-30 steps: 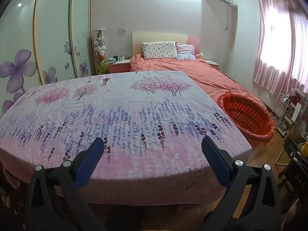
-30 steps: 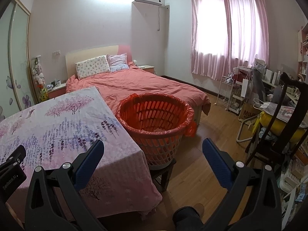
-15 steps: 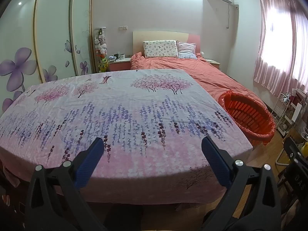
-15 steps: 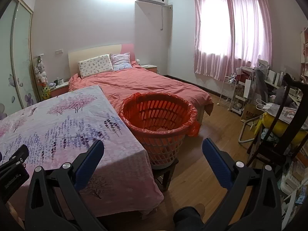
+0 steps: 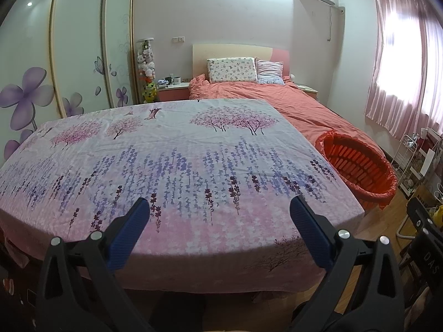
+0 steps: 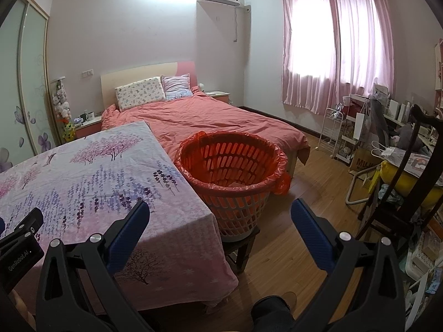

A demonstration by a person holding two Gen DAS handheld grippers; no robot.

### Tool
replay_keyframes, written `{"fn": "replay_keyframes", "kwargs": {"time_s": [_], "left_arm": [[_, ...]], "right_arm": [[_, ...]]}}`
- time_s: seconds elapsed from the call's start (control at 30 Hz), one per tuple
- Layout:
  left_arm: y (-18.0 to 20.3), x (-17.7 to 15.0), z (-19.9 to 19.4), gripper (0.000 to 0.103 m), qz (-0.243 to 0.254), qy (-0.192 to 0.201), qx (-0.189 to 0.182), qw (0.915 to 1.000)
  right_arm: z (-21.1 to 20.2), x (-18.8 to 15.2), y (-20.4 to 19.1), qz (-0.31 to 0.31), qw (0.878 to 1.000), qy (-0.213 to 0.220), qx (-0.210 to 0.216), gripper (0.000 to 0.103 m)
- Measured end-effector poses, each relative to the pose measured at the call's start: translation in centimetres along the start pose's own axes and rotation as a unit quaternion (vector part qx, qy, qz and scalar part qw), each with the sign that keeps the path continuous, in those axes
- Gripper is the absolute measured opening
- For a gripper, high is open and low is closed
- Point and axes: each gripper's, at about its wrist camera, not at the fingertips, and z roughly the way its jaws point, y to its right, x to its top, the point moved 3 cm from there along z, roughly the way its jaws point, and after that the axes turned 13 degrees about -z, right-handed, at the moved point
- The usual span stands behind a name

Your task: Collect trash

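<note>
Basket (image 6: 232, 171) ahead of right tongs (image 6: 220, 218) — left tongs (image 5: 220, 215) over tablecloth (image 5: 166, 160), both spread apart

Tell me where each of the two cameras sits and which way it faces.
Left wrist: sits on the left tool, jaws open, facing across the floral-covered table toward the bed and wardrobe.
Right wrist: sits on the right tool, jaws open, facing the orange basket, window curtain and floor; the left tool's body and a shoe show.
Shared: table, basket and bed.
</note>
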Motion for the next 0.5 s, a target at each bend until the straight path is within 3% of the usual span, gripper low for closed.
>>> {"fn": "replay_keyframes", "kwargs": {"time_s": [0.5], "left_arm": [[0.36, 0.33, -0.67, 0.099, 0.000, 0.010, -0.002, 0.9999]], "right_arm": [[-0.06, 0.10, 0.08, 0.002, 1.000, 0.001, -0.002, 0.101]]}}
